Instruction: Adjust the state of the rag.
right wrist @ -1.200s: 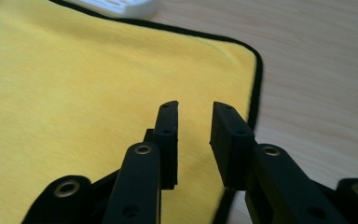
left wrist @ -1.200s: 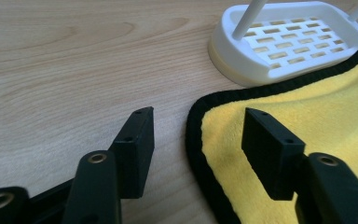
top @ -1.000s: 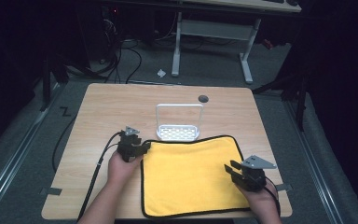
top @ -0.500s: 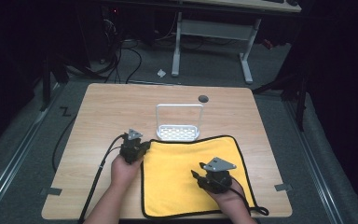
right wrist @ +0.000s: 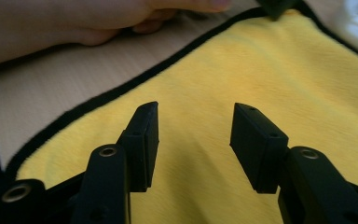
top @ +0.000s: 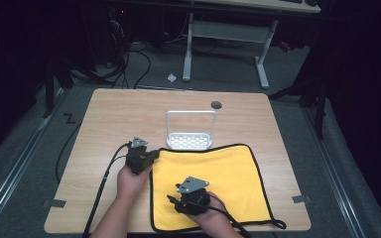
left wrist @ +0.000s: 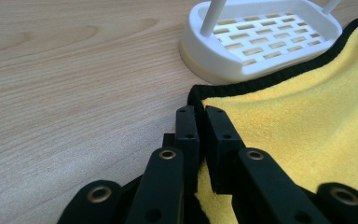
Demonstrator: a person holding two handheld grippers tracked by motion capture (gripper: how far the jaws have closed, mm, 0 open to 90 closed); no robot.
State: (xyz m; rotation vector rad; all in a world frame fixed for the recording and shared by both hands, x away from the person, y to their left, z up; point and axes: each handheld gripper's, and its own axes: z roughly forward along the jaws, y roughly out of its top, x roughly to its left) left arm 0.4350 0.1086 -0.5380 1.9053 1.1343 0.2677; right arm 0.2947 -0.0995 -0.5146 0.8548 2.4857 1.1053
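A dim lab: wooden table [top: 104,129], floor cables [top: 129,64] (tangled), a metal-legged desk [top: 228,44] behind.

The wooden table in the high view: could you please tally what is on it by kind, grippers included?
Yellow microfibre cloth with black edging: 1
White plastic slotted rack with a wire hoop handle: 1
Black two-jaw grippers: 2, the left gripper shut on the cloth's corner, the right gripper open over the cloth
Total: 4

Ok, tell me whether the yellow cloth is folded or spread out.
Spread. The cloth lies flat in one layer on the table, its black edging visible along all sides; only its corner is pinched in the left claw.
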